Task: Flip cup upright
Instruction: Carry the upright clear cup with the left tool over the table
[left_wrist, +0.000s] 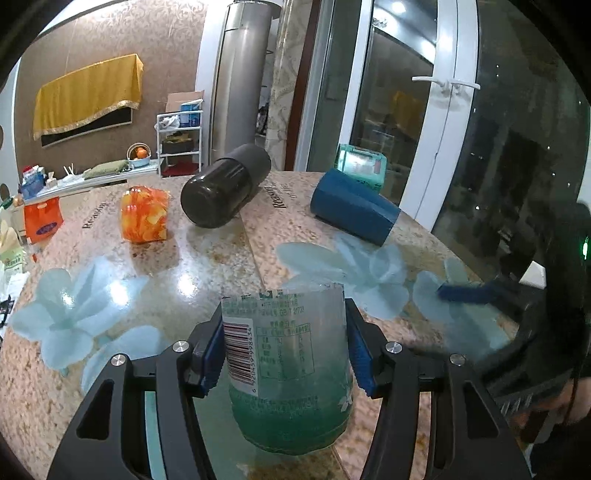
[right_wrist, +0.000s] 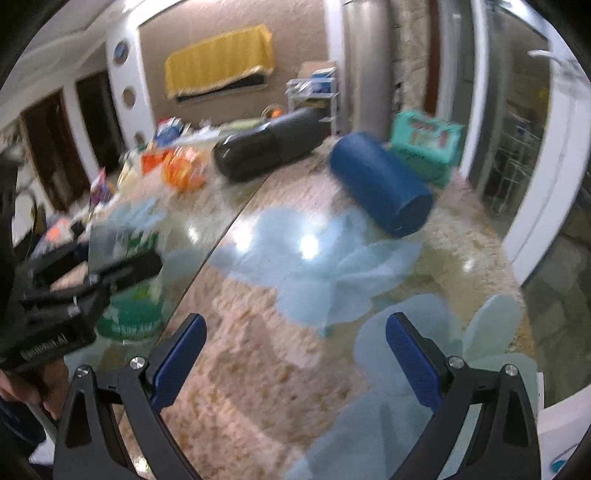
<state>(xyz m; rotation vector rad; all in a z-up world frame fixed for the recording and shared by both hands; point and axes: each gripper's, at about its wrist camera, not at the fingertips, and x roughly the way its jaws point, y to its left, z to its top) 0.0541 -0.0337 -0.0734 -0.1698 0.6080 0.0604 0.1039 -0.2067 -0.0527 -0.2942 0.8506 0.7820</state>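
A blue cup (left_wrist: 354, 208) lies on its side on the far right of the marble table (left_wrist: 207, 258); it also shows in the right wrist view (right_wrist: 380, 184). My left gripper (left_wrist: 286, 354) is shut on a clear cut-off bottle with a green label (left_wrist: 288, 373), which stands on the table; the right wrist view shows that bottle (right_wrist: 129, 295) at the left. My right gripper (right_wrist: 295, 354) is open and empty over the table, short of the blue cup. One of its fingers (left_wrist: 465, 293) shows at the right of the left wrist view.
A black flask (left_wrist: 225, 184) lies on its side at the back middle. An orange packet (left_wrist: 146, 216) stands to its left. A teal tissue pack (left_wrist: 360, 164) sits behind the blue cup, near the table's far edge and a glass door.
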